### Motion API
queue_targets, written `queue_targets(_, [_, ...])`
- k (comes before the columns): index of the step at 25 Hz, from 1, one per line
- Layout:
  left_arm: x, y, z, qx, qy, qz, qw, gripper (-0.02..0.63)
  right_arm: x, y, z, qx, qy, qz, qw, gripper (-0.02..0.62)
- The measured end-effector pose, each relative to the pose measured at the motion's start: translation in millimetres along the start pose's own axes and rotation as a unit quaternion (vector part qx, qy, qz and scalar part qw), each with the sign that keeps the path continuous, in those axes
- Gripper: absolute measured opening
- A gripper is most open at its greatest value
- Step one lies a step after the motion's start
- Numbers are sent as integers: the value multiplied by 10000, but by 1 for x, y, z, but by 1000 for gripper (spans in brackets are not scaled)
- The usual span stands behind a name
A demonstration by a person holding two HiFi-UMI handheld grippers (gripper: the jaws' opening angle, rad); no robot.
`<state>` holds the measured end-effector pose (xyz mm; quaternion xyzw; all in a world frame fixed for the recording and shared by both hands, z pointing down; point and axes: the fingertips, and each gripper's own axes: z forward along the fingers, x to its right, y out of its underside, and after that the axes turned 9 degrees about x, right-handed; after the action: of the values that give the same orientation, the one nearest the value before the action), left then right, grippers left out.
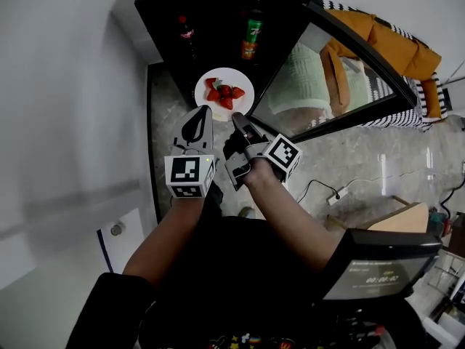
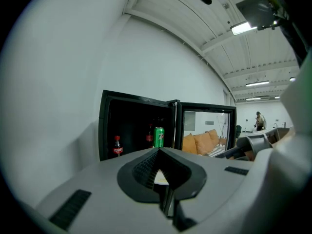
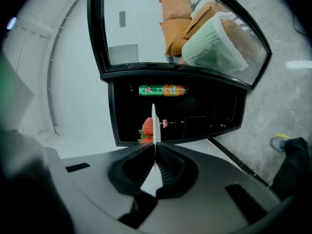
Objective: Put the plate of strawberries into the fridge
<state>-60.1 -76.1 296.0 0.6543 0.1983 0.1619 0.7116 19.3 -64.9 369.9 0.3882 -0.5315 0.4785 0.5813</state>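
Together, left gripper and right gripper clamp the plate by its near rim, steadying strawberries before the fridge.

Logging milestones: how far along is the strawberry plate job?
Done: the fridge door stands open. In hand: the left gripper and right gripper are both shut on the plate, strawberries on it, held before the open fridge. Left: set it inside, release, probably close the door.
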Motion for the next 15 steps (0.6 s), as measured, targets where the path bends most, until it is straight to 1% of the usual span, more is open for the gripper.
queue_targets(3, [-20, 3, 11, -37, 39, -70, 10000, 3, 7, 4, 16, 100, 107, 36, 9999, 14])
queue_targets(7, [-48, 4, 32, -117, 90, -205, 9997, 5, 5, 8, 41, 235, 182, -1, 9996, 14])
queue_targets(10, [-67, 4, 46, -135, 162, -214, 9995, 3, 3, 10, 59, 372, 198, -19, 9991, 14])
queue_targets(15, [-81, 9, 65, -194, 387, -226, 9988, 3, 4, 10, 80, 589, 163, -12, 9981, 14])
